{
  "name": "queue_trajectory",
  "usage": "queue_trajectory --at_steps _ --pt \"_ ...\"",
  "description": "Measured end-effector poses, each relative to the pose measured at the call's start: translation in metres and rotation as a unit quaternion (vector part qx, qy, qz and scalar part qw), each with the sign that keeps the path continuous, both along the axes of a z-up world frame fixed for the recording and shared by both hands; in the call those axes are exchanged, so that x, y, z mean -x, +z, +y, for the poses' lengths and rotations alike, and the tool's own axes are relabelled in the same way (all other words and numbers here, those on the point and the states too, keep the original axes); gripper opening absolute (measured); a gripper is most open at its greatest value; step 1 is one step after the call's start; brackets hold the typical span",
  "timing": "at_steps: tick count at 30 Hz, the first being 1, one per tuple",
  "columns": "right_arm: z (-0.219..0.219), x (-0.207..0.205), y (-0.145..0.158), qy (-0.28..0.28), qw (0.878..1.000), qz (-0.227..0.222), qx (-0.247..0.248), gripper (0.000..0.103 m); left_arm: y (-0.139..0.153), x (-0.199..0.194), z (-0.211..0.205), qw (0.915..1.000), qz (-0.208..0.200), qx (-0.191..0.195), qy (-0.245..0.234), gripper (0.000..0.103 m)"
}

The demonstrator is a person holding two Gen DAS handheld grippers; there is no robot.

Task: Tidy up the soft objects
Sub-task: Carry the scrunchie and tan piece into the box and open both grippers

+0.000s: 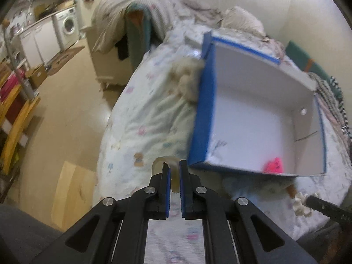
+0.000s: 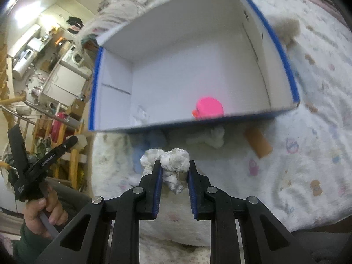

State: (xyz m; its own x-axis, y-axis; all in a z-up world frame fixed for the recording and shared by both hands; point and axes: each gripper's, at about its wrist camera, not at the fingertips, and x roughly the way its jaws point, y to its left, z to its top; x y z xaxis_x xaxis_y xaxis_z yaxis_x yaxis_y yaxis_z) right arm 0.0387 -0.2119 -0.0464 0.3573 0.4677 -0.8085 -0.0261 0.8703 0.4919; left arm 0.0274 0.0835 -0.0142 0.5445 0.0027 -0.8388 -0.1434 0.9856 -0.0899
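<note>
The left gripper (image 1: 173, 171) is clamped on a pale, translucent soft piece (image 1: 175, 176), its blue pads nearly together with the piece poking out above the tips. It hangs over the bed (image 1: 143, 121), just left of the near corner of the box (image 1: 203, 114).

The right gripper (image 2: 175, 169) is clamped on a knotted white cloth (image 2: 175, 161), which bulges out over both fingers; its jaws stand a little apart around the bundle.

The box, blue outside and white inside, lies open on the bed's patterned cover. Inside it, against the near wall, sits a pink toy (image 2: 209, 107) (with a bit of orange at its left edge), and a small white thing (image 2: 140, 115) lies near the left corner, too blurred to name.

Outside the box on the bed: a brown tube (image 2: 258, 143) just beside the near wall, a white soft item (image 2: 211, 138) and a pale blue one (image 2: 145, 145) close to it, and a beige fluffy lump (image 2: 286, 29) touching the far side wall.

In the right wrist view, a hand (image 2: 41, 209) at lower left grips the handle of the other tool.
</note>
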Motion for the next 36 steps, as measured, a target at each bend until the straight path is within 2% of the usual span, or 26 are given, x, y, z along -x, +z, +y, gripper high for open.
queue_trajectory --at_steps 4,7,17,21,25,29,33,36 --pt "-0.003 -0.007 0.021 -0.007 1.0 -0.029 -0.008 0.024 0.029 0.0 -0.015 0.9993 -0.034 -0.007 -0.016 0.007" --pt "-0.007 -0.014 0.038 -0.016 0.998 -0.058 0.011 0.024 0.047 -0.003 -0.023 0.9978 -0.061 -0.018 -0.022 0.007" --pt "-0.013 -0.048 0.06 -0.025 0.996 -0.088 0.021 0.024 0.072 -0.035 -0.055 0.9946 -0.08 -0.022 -0.064 0.007" --pt "-0.015 -0.062 0.06 -0.03 0.995 -0.091 0.023 0.024 0.072 -0.049 -0.066 0.9931 -0.083 -0.03 -0.077 0.007" --pt "-0.015 -0.078 0.058 -0.047 0.991 -0.112 0.048 0.024 0.066 -0.062 -0.078 0.9919 -0.075 -0.038 -0.096 0.007" --pt "-0.021 -0.09 0.042 -0.06 0.992 -0.107 0.044 0.024 0.055 -0.076 -0.086 0.9908 -0.068 -0.046 -0.107 0.007" --pt "-0.019 -0.096 0.026 -0.063 0.992 -0.096 0.052 0.024 0.034 -0.096 -0.09 0.9919 -0.045 -0.041 -0.112 0.007" --pt "-0.014 -0.098 0.016 -0.058 0.993 -0.09 0.059 0.024 0.021 -0.104 -0.094 0.9905 -0.052 -0.044 -0.119 0.007"
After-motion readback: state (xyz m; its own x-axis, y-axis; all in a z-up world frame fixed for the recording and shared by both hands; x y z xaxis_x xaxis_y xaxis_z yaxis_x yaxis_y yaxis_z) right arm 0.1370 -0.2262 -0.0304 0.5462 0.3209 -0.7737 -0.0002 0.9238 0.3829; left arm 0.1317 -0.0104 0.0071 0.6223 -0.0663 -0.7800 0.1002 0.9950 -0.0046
